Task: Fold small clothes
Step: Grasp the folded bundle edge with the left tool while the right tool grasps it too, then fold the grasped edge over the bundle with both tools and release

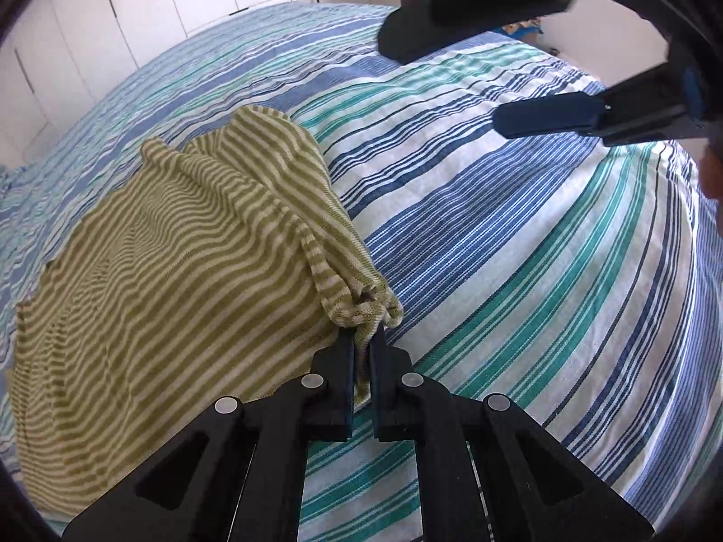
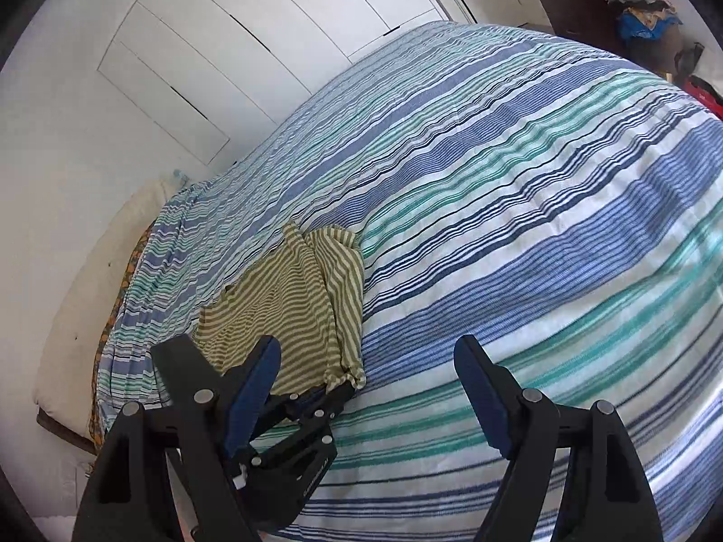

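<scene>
A green-and-white striped garment lies partly spread on the striped bedspread, with one side folded over and bunched. My left gripper is shut on the bunched corner at the garment's near right end. In the right wrist view the same garment lies at lower left, and the left gripper pinches its corner there. My right gripper hangs open above bare bedspread to the right of the garment, with nothing between its fingers. It also shows at the upper right of the left wrist view, the right gripper raised over the bed.
White wardrobe doors stand behind the bed. A dark dresser with a heap of clothes is at the far right corner. The bed's left edge drops to a pale mattress side.
</scene>
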The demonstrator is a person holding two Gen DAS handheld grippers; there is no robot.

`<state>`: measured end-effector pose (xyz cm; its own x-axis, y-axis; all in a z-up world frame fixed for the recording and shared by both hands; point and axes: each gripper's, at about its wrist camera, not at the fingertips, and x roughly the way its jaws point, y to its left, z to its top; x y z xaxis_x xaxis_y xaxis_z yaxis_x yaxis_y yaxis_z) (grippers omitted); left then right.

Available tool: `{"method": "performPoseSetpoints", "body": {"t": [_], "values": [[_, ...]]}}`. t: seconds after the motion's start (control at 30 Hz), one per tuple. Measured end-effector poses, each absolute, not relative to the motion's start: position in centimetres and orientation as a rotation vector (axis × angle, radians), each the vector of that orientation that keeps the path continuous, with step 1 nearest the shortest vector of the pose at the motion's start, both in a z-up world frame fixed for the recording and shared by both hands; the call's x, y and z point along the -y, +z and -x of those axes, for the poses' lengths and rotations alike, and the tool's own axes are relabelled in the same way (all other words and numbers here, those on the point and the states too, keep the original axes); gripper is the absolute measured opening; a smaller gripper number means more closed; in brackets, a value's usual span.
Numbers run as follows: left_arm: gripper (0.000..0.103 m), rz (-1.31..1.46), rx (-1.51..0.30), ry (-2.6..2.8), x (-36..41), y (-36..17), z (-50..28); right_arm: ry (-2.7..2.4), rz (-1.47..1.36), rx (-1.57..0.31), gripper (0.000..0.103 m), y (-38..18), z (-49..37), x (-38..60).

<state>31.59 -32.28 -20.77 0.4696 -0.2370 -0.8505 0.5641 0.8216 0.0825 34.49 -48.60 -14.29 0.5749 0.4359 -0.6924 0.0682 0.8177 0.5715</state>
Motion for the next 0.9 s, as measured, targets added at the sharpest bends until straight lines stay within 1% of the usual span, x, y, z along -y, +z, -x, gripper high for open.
{"method": "performPoseSetpoints", "body": {"t": [0.1,0.2,0.23,0.27,0.3,0.33,0.37,0.43,0.57,0.67,0.77,0.9], "values": [[0.003,-0.337,-0.979,-0.510,31.9,-20.8,-31.9,0.351,-0.642,-1.117,0.078,-17.8,-42.8,46.0],[0.003,-0.292,-0.985,-0.521,30.9,-20.5,-32.0,0.331,-0.607,-1.218,0.078,-20.4,-47.4,43.3],[0.003,-0.273,-0.983,-0.524,30.4,-20.3,-32.0,0.330,-0.597,-1.236,0.074,-21.0,-48.2,42.4],[0.002,-0.246,-0.977,-0.529,29.7,-19.9,-32.1,0.347,-0.583,-1.242,0.064,-21.2,-48.7,41.3],[0.002,-0.215,-0.969,-0.531,28.9,-19.4,-32.1,0.370,-0.537,-1.249,0.028,-20.9,-49.0,40.2],[0.002,-0.183,-0.960,-0.532,27.9,-18.8,-32.2,0.364,-0.450,-1.245,0.008,-20.2,-49.0,38.8],[0.002,-0.142,-0.953,-0.532,26.6,-18.2,-32.4,0.355,-0.380,-1.233,0.008,-19.3,-48.9,37.6],[0.002,-0.044,-0.934,-0.525,23.5,-16.5,-32.4,0.363,-0.328,-1.200,0.008,-17.4,-48.9,35.6],[0.002,0.145,-0.871,-0.463,15.1,-13.0,-32.0,0.432,-0.314,-1.123,0.008,-12.9,-49.0,30.4],[0.002,0.282,-0.846,-0.379,7.8,-11.4,-32.1,0.511,-0.299,-1.098,0.008,-10.4,-49.4,24.3],[0.002,0.379,-0.840,-0.273,1.0,-11.7,-32.0,0.560,-0.224,-1.103,0.008,-9.4,-50.1,16.7],[0.002,0.460,-0.877,-0.137,-6.4,-14.3,-31.8,0.610,-0.169,-1.148,0.008,-10.9,-50.9,7.4]]}}
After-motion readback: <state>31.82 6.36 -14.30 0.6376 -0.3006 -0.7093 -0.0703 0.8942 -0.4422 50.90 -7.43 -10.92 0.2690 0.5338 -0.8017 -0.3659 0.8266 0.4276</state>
